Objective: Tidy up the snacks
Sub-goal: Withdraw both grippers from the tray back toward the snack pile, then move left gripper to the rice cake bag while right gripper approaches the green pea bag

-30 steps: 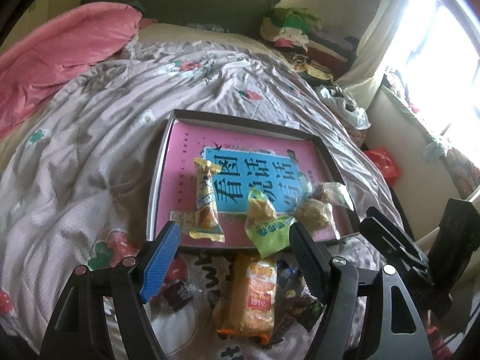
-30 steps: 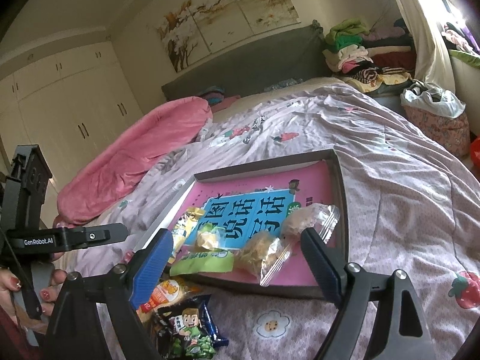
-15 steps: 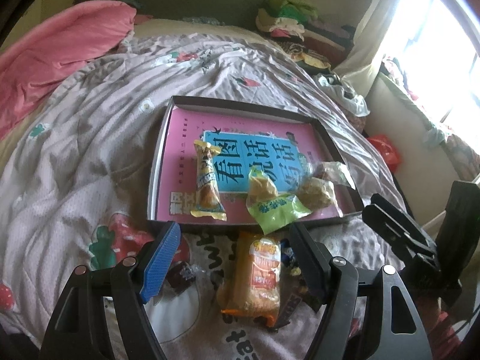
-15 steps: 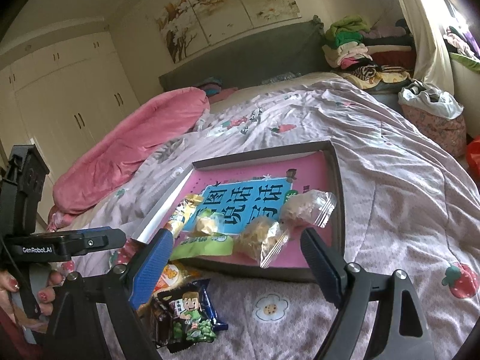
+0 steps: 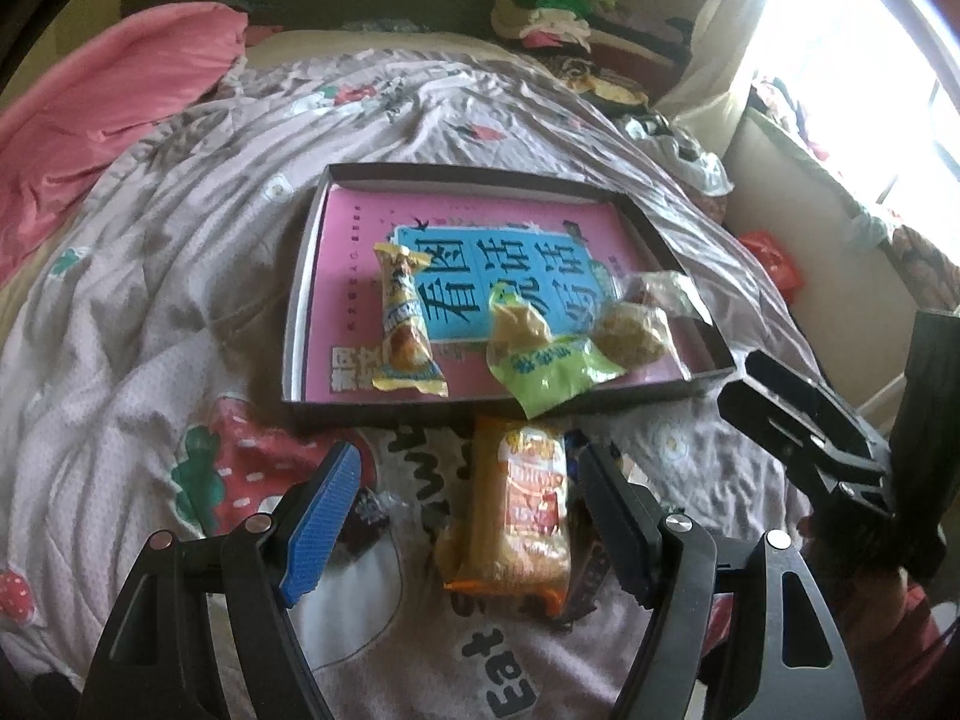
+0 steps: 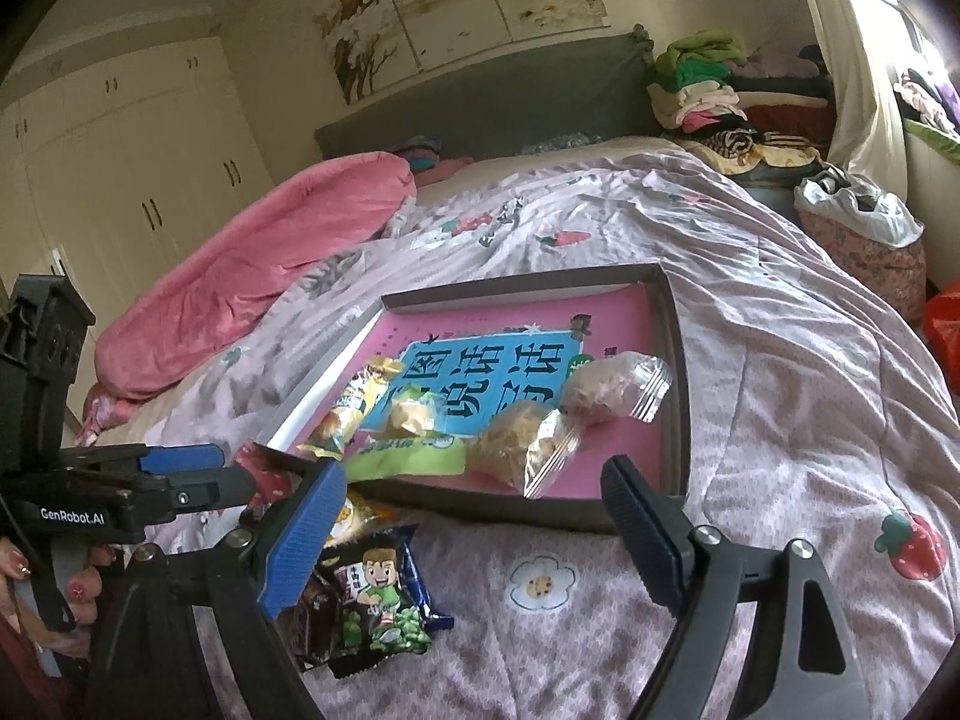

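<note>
Both tools hover over the bed [image 5: 150, 312], which is covered by a pale quilt printed with strawberries and flowers.

Left gripper [image 5: 465, 498]: fingers spread wide, nothing between the pads. I see it pitched down at the loose snacks on the quilt just near of the tray. Directly in its gap lies an orange snack pack [image 5: 528, 516], lengthwise, flat on the quilt and touching neither finger. A small dark wrapper [image 5: 369, 519] lies beside the left finger, partly hidden by it.

Right gripper [image 6: 474, 531]: fingers also wide apart and empty, over bare quilt near the tray's near right corner. At its left finger lies a dark packet with a cartoon boy [image 6: 375, 600], resting on other dark wrappers I cannot make out.

The shallow dark-rimmed tray [image 5: 300, 276] sits in the middle of the bed, its pink floor carrying a blue panel with large characters. Inside, along the near edge from left to right: a yellow stick-shaped snack [image 5: 405, 324], a green-and-yellow packet [image 5: 540, 360] whose tip overhangs the near rim, then two clear bags of brownish snacks [image 6: 540, 438].

A rolled pink blanket [image 6: 252, 276] lies far left. Folded clothes [image 6: 714, 84] are stacked far right by the headboard.
</note>
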A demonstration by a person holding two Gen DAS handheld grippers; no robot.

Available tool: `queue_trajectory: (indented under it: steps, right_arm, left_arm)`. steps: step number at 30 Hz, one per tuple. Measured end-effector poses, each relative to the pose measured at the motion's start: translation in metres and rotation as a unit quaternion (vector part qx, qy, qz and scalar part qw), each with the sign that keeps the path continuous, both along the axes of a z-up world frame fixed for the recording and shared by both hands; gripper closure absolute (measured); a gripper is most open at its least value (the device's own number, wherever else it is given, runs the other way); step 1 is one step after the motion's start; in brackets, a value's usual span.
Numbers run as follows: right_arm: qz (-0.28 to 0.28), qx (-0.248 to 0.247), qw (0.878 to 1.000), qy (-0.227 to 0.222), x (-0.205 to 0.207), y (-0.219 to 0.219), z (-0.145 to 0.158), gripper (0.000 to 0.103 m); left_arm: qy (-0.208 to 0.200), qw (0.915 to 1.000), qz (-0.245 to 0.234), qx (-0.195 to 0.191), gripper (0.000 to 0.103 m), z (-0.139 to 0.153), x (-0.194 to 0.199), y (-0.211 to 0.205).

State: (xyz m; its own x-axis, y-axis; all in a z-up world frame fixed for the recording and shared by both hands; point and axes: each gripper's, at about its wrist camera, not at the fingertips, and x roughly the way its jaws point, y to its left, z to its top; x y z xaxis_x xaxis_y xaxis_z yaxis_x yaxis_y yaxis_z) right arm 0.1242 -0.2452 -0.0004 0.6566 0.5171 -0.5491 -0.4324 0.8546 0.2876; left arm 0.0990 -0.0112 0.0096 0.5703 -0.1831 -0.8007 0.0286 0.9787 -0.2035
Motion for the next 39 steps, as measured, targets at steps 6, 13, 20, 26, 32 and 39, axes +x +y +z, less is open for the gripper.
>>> queue_trajectory:
  steps: [6, 13, 20, 26, 32, 39]
  right_arm:
    - [0.005, -0.013, 1.000, 0.006, -0.004, 0.005, -0.003, 0.016]
    - [0.011, -0.026, 1.000, 0.011, -0.009, 0.009, -0.006, 0.016]
    - [0.018, -0.037, 0.999, 0.022, -0.017, 0.009, -0.010, 0.016]
    - [0.026, -0.051, 0.998, 0.029, -0.025, 0.012, -0.013, 0.016]
    - [0.031, -0.061, 0.997, 0.028, -0.028, 0.015, -0.015, 0.016]
    - [0.053, -0.090, 0.994, 0.021, -0.034, 0.027, -0.019, 0.016]
  left_arm:
    - [0.003, 0.9998, -0.015, 0.014, 0.027, -0.004, -0.006, -0.004]
    - [0.009, 0.9992, -0.033, 0.023, 0.027, -0.007, -0.009, -0.009]
    - [0.012, 0.9976, -0.056, 0.038, 0.027, -0.010, -0.013, -0.020]
    - [0.018, 0.9973, -0.064, 0.032, 0.027, -0.014, -0.014, -0.023]
    - [0.021, 0.9967, -0.069, 0.038, 0.027, -0.015, -0.016, -0.025]
    - [0.025, 0.9959, -0.078, 0.041, 0.027, -0.019, -0.019, -0.029]
